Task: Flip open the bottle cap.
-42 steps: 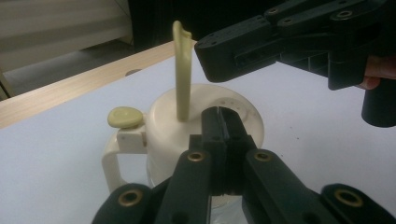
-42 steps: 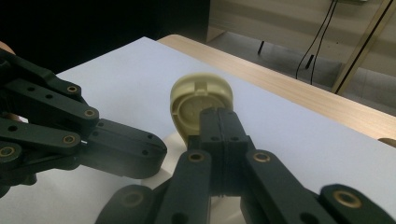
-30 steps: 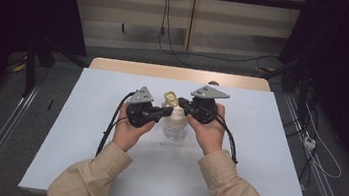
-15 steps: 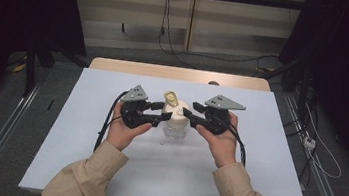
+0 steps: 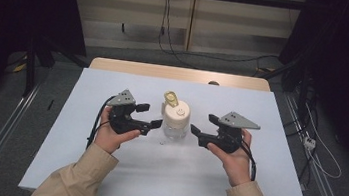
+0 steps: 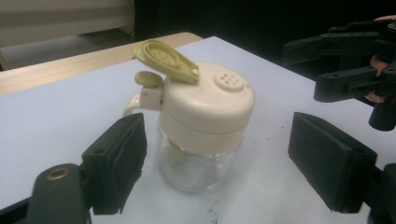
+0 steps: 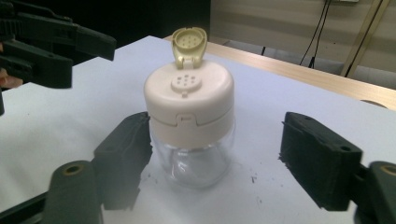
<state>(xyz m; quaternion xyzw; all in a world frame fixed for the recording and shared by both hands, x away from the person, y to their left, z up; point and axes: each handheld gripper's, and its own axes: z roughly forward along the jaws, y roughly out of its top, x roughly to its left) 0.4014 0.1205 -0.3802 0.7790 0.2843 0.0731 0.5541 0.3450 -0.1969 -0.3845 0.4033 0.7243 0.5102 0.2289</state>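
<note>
Dark curtains and a pale wall with trailing cables stand behind the table point(image 5: 103, 170), whose white top has a wooden strip along its far edge. Near the middle of the table stands a shaker jar point(image 5: 175, 123): a clear glass body, empty as far as I can tell, under a cream cap with a ring of small holes, and a yellowish flip lid point(image 5: 171, 98) hinged up and tilted back.

On the jar's left, the left hand-held gripper point(image 5: 152, 116) is held in the person's left hand point(image 5: 111, 136), pointing toward the jar. Its jaws have just been opening and now stand wide; in the left gripper view the jar sits between the two black pads point(image 6: 119, 158), which do not press on it, though one seems very close to the glass.

Opposite it, the right hand-held gripper point(image 5: 202, 124), in the right hand point(image 5: 233, 158), points at the jar from just beside it. Its jaws have also just been opening and are spread wide, with the jar between the pads point(image 7: 125, 154) and a clear gap on one side, so nothing is gripped. Small dark specks lie on the table around the jar's base.
</note>
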